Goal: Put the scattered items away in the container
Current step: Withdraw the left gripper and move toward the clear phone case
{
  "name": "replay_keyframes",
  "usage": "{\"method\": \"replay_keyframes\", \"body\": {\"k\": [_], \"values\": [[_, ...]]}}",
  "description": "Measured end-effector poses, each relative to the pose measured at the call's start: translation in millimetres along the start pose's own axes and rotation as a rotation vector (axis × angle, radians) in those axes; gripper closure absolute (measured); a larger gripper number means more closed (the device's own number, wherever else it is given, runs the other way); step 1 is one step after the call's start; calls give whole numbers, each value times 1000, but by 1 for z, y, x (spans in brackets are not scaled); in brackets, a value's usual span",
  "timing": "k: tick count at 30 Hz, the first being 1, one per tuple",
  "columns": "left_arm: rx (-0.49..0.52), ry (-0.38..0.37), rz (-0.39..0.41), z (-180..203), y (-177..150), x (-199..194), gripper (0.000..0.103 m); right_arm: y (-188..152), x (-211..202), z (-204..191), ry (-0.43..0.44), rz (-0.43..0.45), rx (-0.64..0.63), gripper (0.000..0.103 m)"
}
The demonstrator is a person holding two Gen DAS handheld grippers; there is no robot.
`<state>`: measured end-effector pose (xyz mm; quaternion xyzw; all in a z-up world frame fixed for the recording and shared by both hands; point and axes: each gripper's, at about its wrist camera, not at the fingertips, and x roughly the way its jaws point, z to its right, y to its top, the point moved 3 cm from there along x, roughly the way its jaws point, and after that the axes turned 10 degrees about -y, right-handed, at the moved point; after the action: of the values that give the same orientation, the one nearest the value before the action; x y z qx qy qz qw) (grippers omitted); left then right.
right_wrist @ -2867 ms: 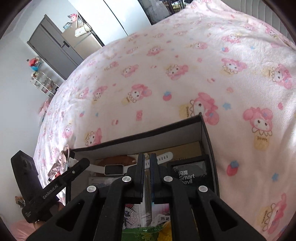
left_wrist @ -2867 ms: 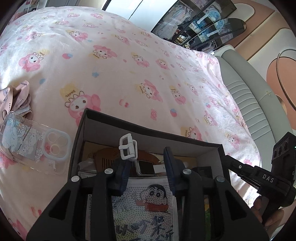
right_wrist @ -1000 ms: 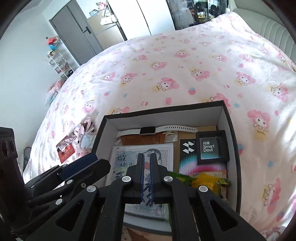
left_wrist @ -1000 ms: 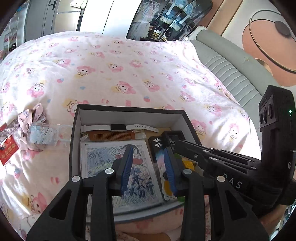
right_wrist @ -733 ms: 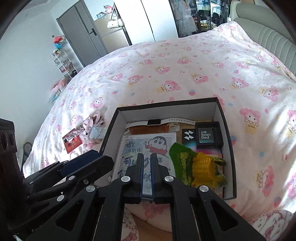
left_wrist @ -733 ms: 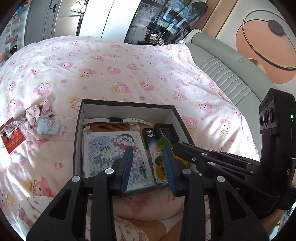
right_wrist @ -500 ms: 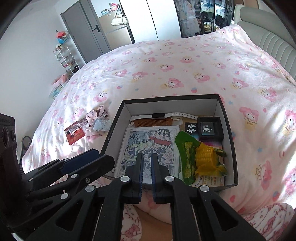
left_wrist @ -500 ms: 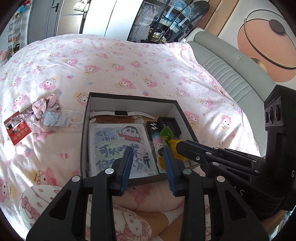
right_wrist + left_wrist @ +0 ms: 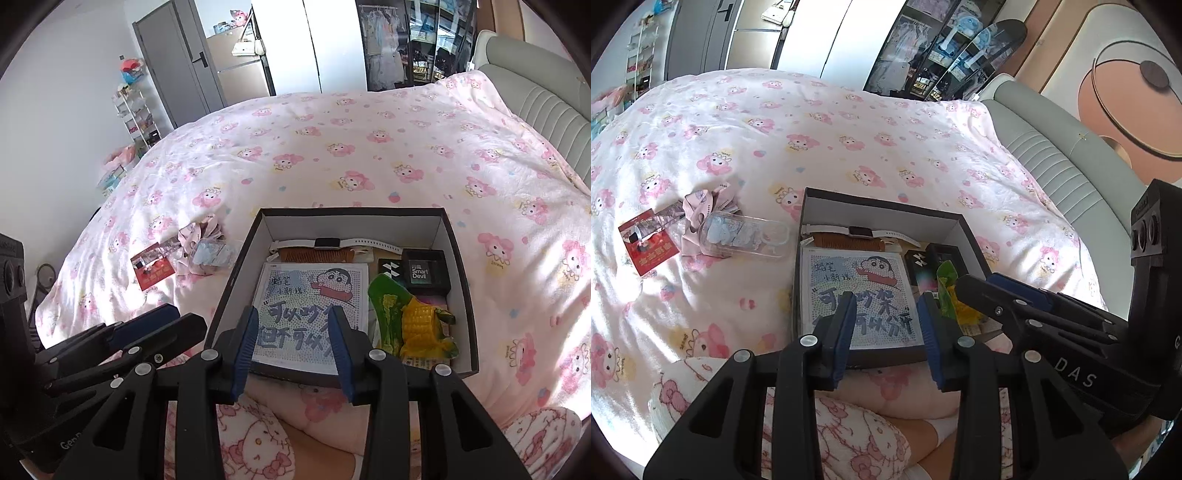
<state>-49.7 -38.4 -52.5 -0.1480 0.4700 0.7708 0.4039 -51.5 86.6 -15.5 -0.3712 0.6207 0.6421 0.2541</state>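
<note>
A black open box (image 9: pixel 809 206) (image 9: pixel 458 251) sits on the pink bedspread. It holds a cartoon picture board (image 9: pixel 857 291) (image 9: pixel 314 302), a white smartwatch (image 9: pixel 327 242), a brown comb (image 9: pixel 314 254), a black "Smart Devil" box (image 9: pixel 424 273) and a green-and-yellow snack packet (image 9: pixel 410 321). A clear phone case (image 9: pixel 746 238) (image 9: pixel 212 254), pink straps (image 9: pixel 701 206) and a red card (image 9: pixel 650 245) (image 9: pixel 153 269) lie on the bed left of the box. My left gripper (image 9: pixel 886 306) and right gripper (image 9: pixel 291 321) are both open and empty, held above the box's near edge.
A grey padded headboard (image 9: pixel 1056 155) runs along the right. Wardrobes and a grey door (image 9: pixel 177 62) stand beyond the bed. My knees in Hello Kitty fabric (image 9: pixel 258 443) are just below the box. The right gripper also shows in the left wrist view (image 9: pixel 1034 321).
Both grippers have pulled up and back from inside the box. The right gripper, shut until half a second ago, has opened. The left no longer holds the smartwatch, which lies in the box.
</note>
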Motion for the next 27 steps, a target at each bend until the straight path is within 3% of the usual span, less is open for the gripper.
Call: {"method": "replay_keyframes", "body": {"k": [3,5,11,15,20,24,27], "values": [[3,5,17,-3,2,-5,59,6,-7,-4,-32,33,-1,64],[6,7,16,-6,3,-8,59,8,-8,-8,-34,45,-5,62],[-49,25,43,-37,1,-22,59,5,12,-33,31,-15,-41,62],[-122,83,75,-76,-1,-40,59,8,32,-65,166,-68,-71,62],[-249,167,104,-146,-13,-59,59,18,68,-99,257,-138,-91,62],[-359,216,105,-203,-22,-60,59,37,98,-122,241,-157,-113,62],[-426,190,101,-238,-19,-50,59,47,124,-139,241,-200,-110,62]]}}
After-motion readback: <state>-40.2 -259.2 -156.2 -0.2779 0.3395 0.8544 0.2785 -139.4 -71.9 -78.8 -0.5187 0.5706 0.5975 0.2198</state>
